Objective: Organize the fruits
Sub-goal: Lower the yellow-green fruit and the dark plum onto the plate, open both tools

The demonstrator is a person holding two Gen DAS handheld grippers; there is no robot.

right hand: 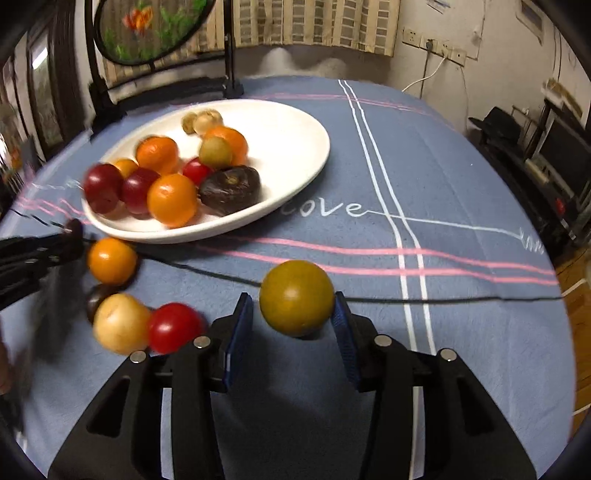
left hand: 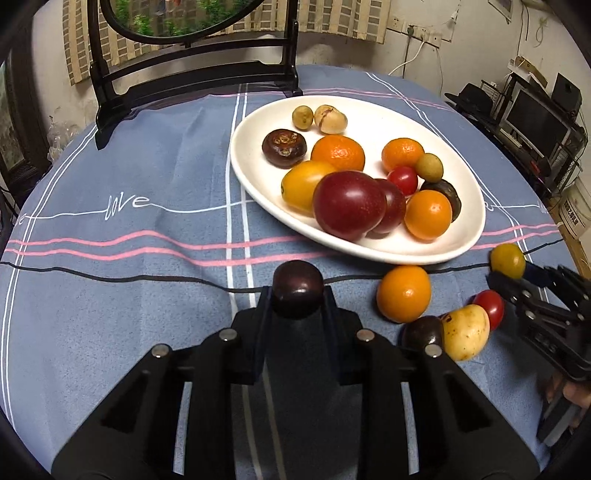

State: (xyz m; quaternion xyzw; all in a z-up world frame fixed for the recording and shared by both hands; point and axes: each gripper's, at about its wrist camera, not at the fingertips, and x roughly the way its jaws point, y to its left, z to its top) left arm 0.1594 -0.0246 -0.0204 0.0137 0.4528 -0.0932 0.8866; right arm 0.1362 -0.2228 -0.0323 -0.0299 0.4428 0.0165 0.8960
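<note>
A white oval plate [left hand: 258,173] [right hand: 295,162] holds several fruits: oranges, red plums, cherry tomatoes, dark chestnuts, longans. My left gripper [left hand: 297,291] is shut on a dark purple round fruit [left hand: 297,286], held just above the cloth in front of the plate. My right gripper [right hand: 293,317] is open around an olive-yellow round fruit [right hand: 295,297] [left hand: 508,260]; the pads stand just apart from it. Loose on the cloth lie an orange [left hand: 404,293] [right hand: 112,260], a pale yellow fruit [left hand: 465,332] [right hand: 120,323], a cherry tomato [left hand: 491,306] [right hand: 173,326] and a dark fruit [left hand: 423,332].
A blue tablecloth [left hand: 129,258] covers the round table. A black stand with a round painted screen [left hand: 192,74] [right hand: 147,33] stands behind the plate. Shelves and a monitor [left hand: 535,118] stand off the table at the right.
</note>
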